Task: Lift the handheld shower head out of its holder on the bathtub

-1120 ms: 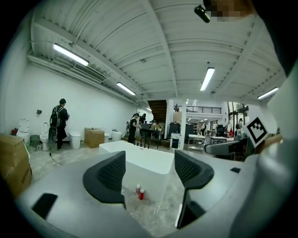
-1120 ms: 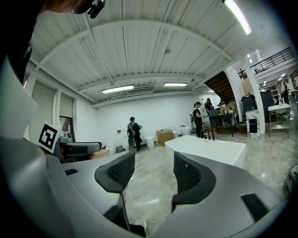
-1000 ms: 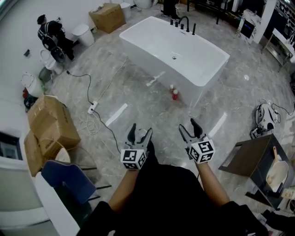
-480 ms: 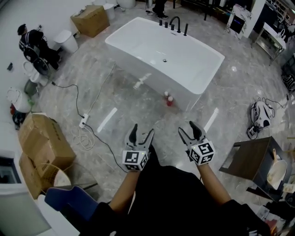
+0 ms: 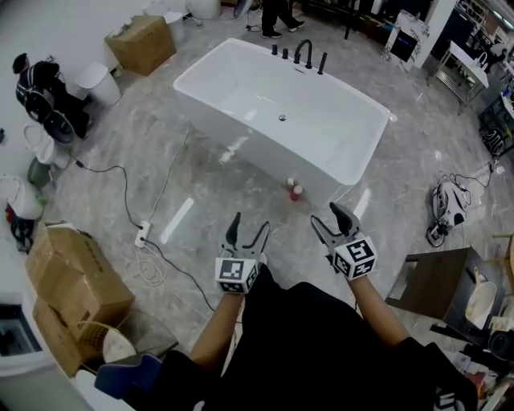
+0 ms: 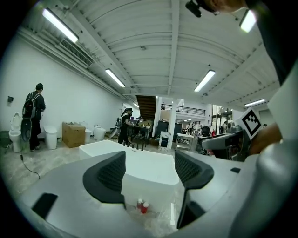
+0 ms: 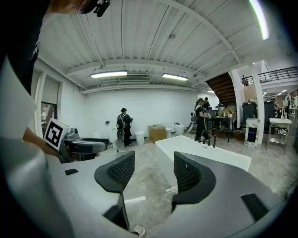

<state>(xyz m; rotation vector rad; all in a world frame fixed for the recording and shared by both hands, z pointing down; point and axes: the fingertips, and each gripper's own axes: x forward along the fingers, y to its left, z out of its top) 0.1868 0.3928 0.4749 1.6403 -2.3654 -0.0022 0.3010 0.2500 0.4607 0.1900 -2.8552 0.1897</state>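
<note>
The white freestanding bathtub (image 5: 353, 152) stands on the marble floor ahead of me. At its far end is a row of black fittings (image 5: 302, 54) with a curved spout. The slim black upright (image 5: 323, 63) at the right of that row may be the handheld shower head; it is too small to tell. My left gripper (image 5: 247, 229) and right gripper (image 5: 329, 218) are held side by side well short of the tub, both open and empty. The left gripper view shows the tub (image 6: 139, 162) between its open jaws. The right gripper view has the tub (image 7: 205, 151) to the right.
Two small red bottles (image 5: 295, 190) stand on the floor against the tub's near side. A cable and power strip (image 5: 143, 234) lie at left near cardboard boxes (image 5: 72, 269). A dark side table (image 5: 430, 281) is at right. One person (image 5: 40, 84) is at far left, another (image 5: 273, 16) beyond the tub.
I have moved forward and left, so the tub and its fittings sit lower and nearer the middle of the head view. Both grippers stay open and empty in the same pose.
</note>
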